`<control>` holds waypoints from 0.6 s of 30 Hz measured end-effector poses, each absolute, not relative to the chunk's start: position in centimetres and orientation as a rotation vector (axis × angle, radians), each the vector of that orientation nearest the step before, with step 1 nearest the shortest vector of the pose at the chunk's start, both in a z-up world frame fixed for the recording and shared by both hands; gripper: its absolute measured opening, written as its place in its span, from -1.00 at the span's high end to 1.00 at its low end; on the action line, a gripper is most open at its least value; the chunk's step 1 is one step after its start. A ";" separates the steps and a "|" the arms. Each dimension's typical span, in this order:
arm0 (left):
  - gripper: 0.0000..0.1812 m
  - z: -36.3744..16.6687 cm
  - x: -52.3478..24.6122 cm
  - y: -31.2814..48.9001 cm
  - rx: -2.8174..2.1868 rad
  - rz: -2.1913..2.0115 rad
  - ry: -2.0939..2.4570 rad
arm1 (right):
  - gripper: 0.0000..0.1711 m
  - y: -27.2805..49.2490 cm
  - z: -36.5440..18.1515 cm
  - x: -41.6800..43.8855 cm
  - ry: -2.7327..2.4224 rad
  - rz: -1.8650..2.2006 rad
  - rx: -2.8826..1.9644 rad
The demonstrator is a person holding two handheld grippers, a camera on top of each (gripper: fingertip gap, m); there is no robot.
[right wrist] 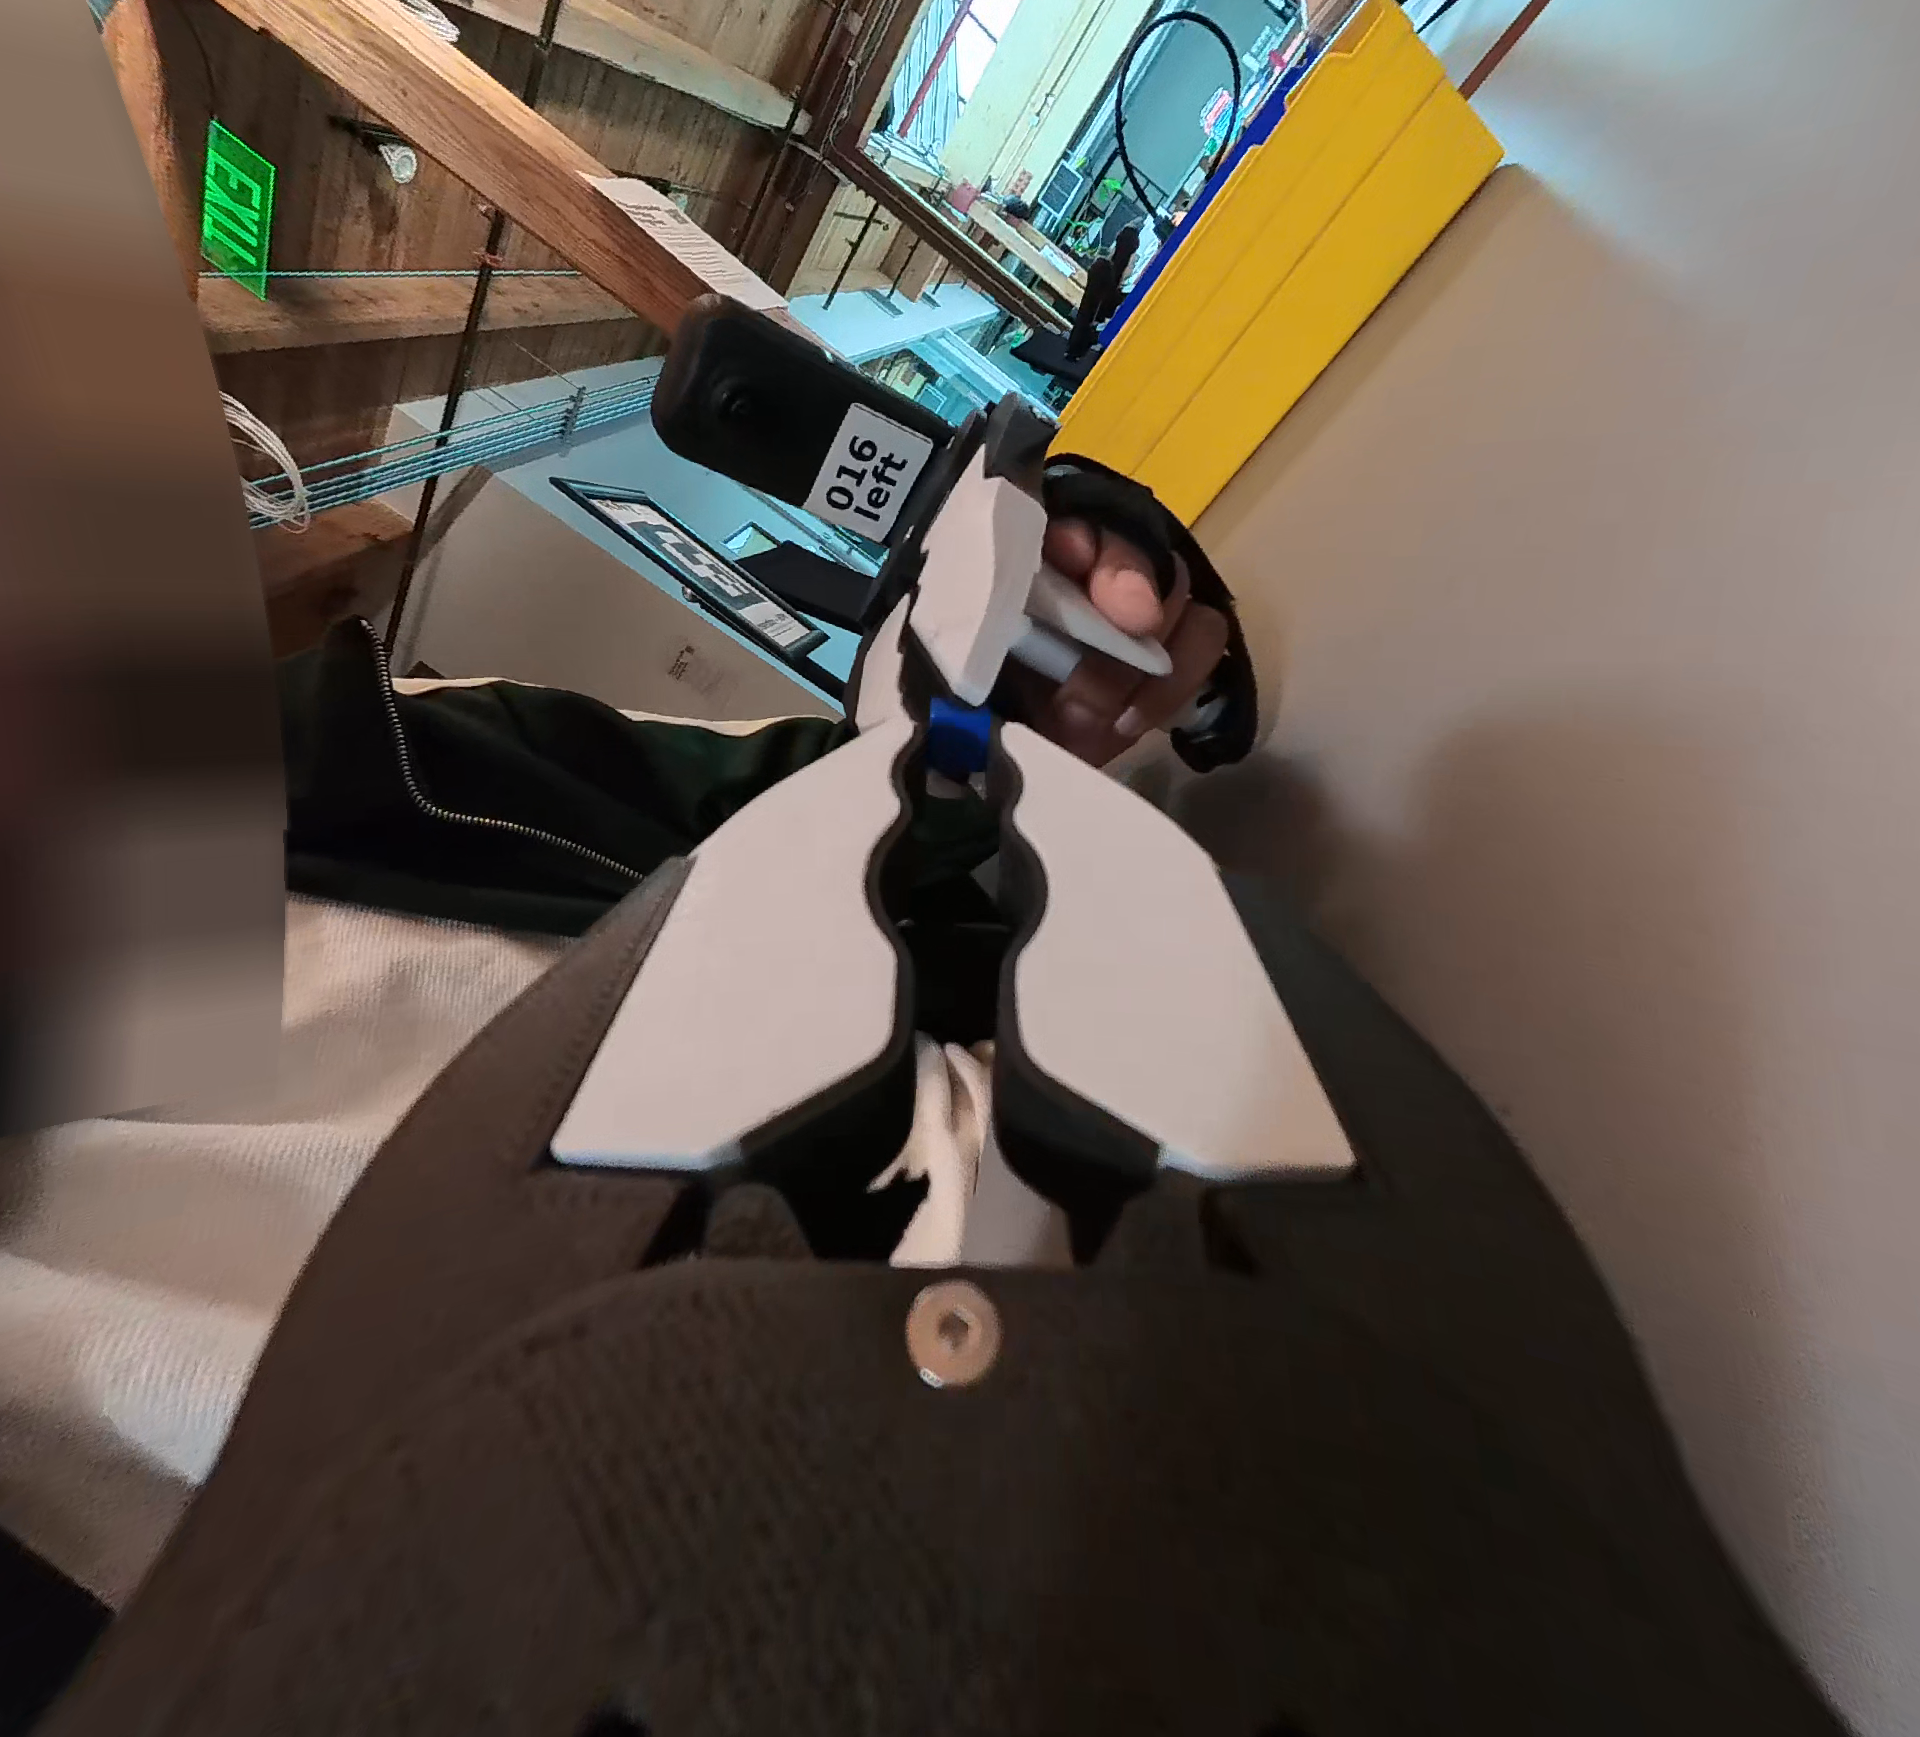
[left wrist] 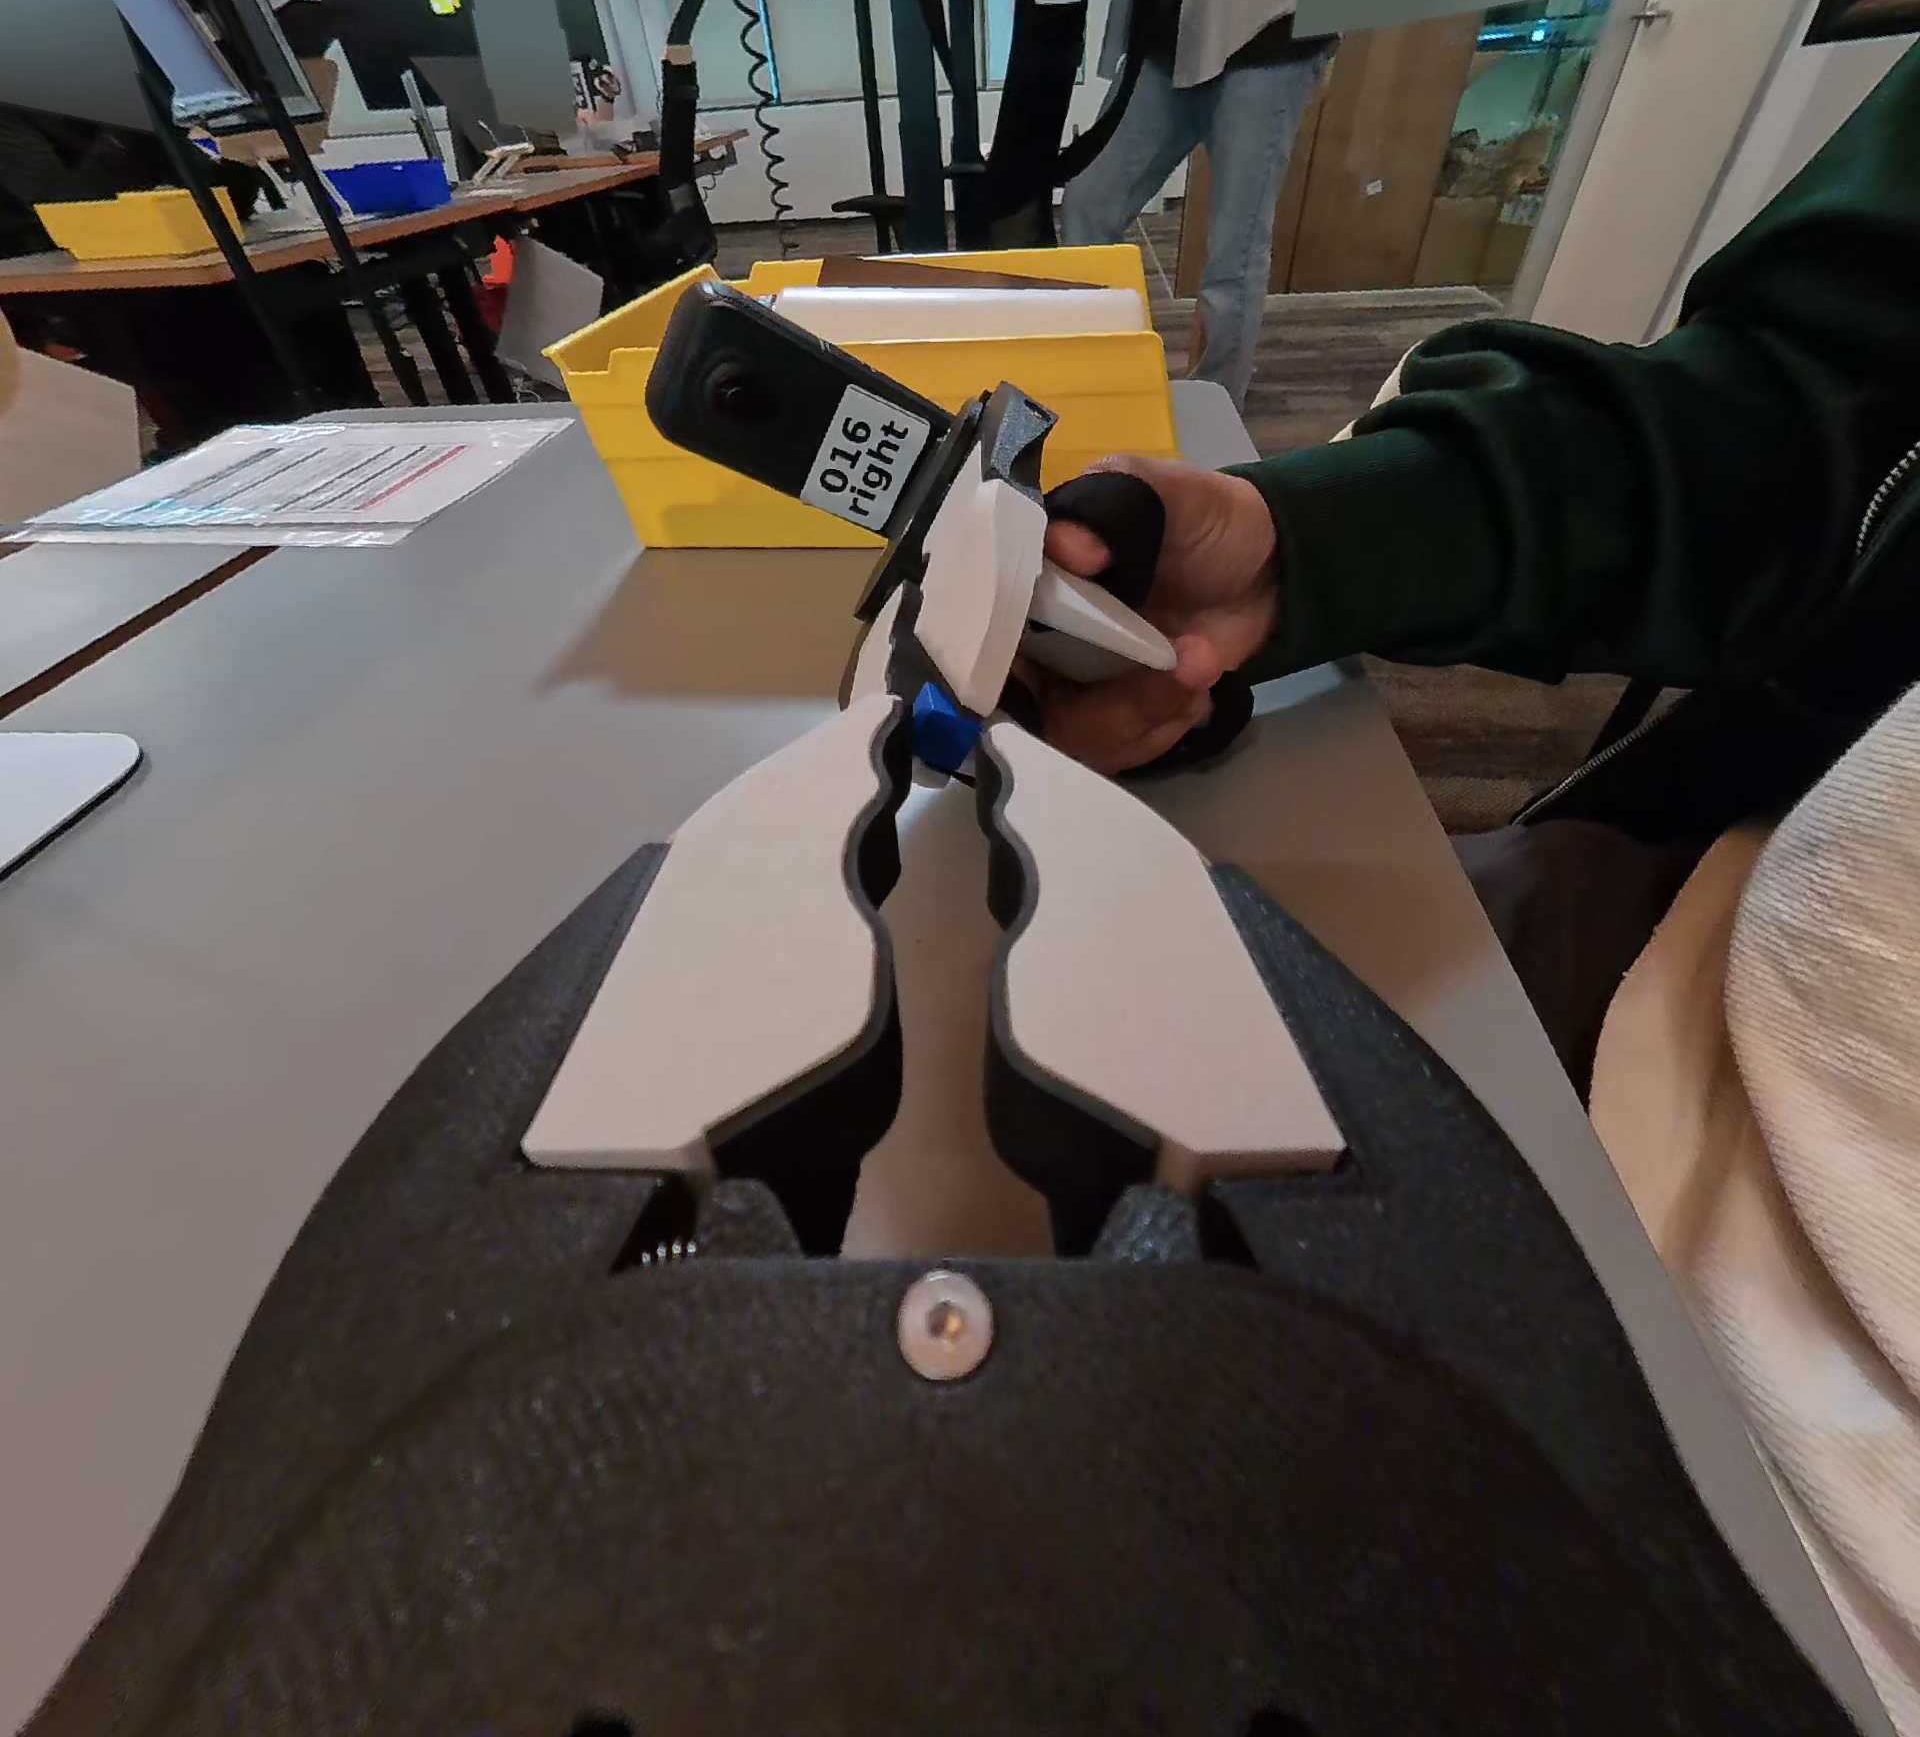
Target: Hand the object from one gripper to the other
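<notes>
Two white fingers [left wrist: 748, 939] of the left claw [left wrist: 940, 742] fill the near foreground over the grey counter [left wrist: 416, 752], their tips set on either side of one small blue block [left wrist: 943, 723]. From the opposite side, the right claw [right wrist: 951, 752] meets it tip to tip, its two fingertips also pressed against that same block, so both claws grip the single block at once, held above the counter. One hand [left wrist: 1164, 607] holds the right claw. One yellow bin [left wrist: 883, 399] stands behind on the counter.
</notes>
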State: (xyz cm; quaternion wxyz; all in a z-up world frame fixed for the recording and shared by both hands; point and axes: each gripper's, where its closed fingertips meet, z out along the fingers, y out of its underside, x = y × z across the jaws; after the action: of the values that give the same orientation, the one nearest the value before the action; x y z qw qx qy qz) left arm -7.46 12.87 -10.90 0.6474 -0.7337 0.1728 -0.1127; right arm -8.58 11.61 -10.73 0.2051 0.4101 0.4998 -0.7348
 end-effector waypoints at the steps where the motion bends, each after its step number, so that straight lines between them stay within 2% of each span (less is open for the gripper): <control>1: 0.89 -10.9 -7.5 12.9 -1.667 -0.258 0.392 | 0.88 11.6 -10.7 -8.6 1.393 -2.047 1.144; 6: 0.84 -10.7 -7.6 12.9 -1.653 -0.304 0.352 | 0.88 11.7 -10.7 -8.8 1.462 -2.079 1.164; 11: 0.63 -10.4 -7.9 12.9 -1.629 -0.456 0.259 | 0.88 12.7 -9.9 -9.3 1.700 -2.267 1.192; 13: 0.46 -9.0 -7.1 12.3 -1.540 -0.648 0.220 | 0.88 12.8 -9.5 -9.3 1.888 -2.381 1.126; 18: 0.54 -7.6 -8.9 11.6 -1.362 -1.191 -0.092 | 0.88 11.8 -8.5 -8.4 2.451 -2.611 0.762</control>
State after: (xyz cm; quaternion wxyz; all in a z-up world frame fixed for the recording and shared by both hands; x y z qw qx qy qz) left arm -8.93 11.55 -7.59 0.6170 -0.5916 -0.0398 -0.5174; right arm -8.40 11.83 -8.53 -0.2572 0.2011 0.6469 -0.6891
